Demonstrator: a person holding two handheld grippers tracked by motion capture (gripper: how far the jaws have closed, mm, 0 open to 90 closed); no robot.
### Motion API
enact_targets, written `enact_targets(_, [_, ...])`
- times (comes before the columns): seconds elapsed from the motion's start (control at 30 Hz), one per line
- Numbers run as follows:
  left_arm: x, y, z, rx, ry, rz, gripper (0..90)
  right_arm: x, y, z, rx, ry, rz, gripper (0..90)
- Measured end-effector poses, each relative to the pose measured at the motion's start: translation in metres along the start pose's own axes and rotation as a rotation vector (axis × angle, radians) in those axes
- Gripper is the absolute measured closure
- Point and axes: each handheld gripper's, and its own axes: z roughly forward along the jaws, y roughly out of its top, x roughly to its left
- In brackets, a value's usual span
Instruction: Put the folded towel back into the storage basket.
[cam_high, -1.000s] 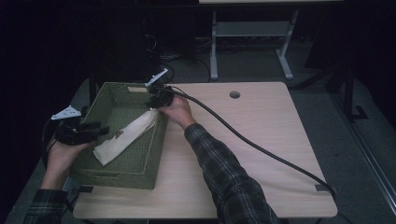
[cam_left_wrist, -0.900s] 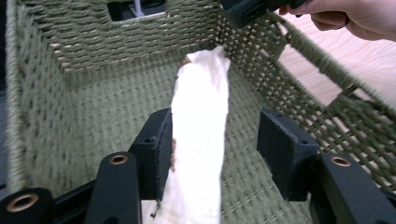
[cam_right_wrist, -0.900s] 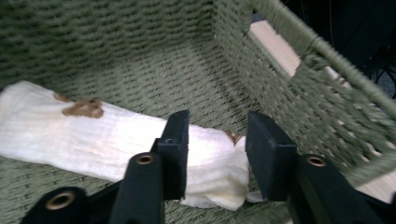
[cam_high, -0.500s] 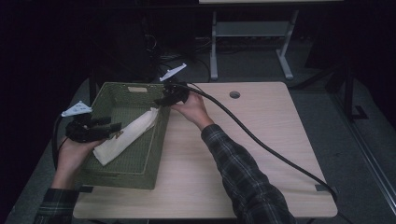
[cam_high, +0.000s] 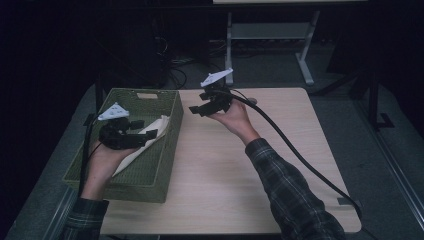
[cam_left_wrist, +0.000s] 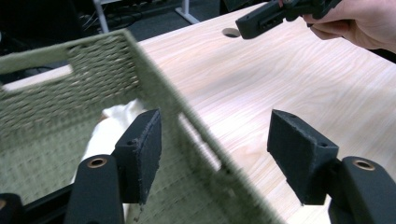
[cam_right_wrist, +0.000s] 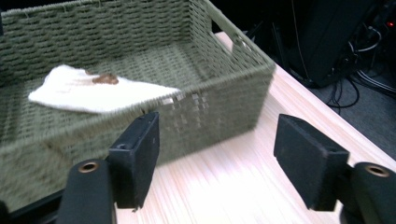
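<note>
A green woven basket (cam_high: 145, 187) stands on the left of the wooden table (cam_high: 280, 165). A white cloth (cam_high: 152, 131) with a brown stain (cam_right_wrist: 105, 78) lies loose inside it. My left gripper (cam_high: 147, 136) hovers over the basket near the cloth. Its jaws straddle the basket's rim (cam_left_wrist: 154, 79) without touching it. They have just been opening and hold nothing. My right gripper (cam_high: 196, 109) hangs over the table just right of the basket and faces the basket's wall (cam_right_wrist: 219, 107). Its jaws have also just been opening, with nothing between them.
A thick black cable (cam_high: 300, 155) trails from the right gripper across the table to the near right edge. A round hole (cam_left_wrist: 230, 32) sits in the tabletop at the far side. Dark furniture and cables (cam_high: 175, 75) stand beyond the table.
The right gripper has drawn away from the cloth's far end, rightward and up, out over the table. The left gripper has shifted right over the basket. The cloth stays in the basket.
</note>
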Motion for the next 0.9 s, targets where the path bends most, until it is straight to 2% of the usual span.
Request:
enact_targets(0.3, [-0.044, 0.02, 0.035, 0.005, -0.063, 0.069, 24.9, -0.009, -0.038, -0.045, 0.0, -0.026, 0.038, 26.3])
enact_targets(0.5, [-0.068, 0.025, 0.062, 0.014, -0.108, 0.119, 21.7, -0.015, -0.062, -0.074, -0.003, -0.065, 0.049, 23.8])
enact_targets(0.73, [-0.089, 0.019, 0.087, 0.035, -0.135, 0.168, 18.2, -0.018, -0.093, -0.1, -0.016, -0.095, 0.079, 20.8])
enact_targets(0.9, [-0.103, 0.007, 0.103, 0.046, -0.154, 0.193, 17.9, -0.016, -0.121, -0.119, -0.019, -0.12, 0.092, 19.0])
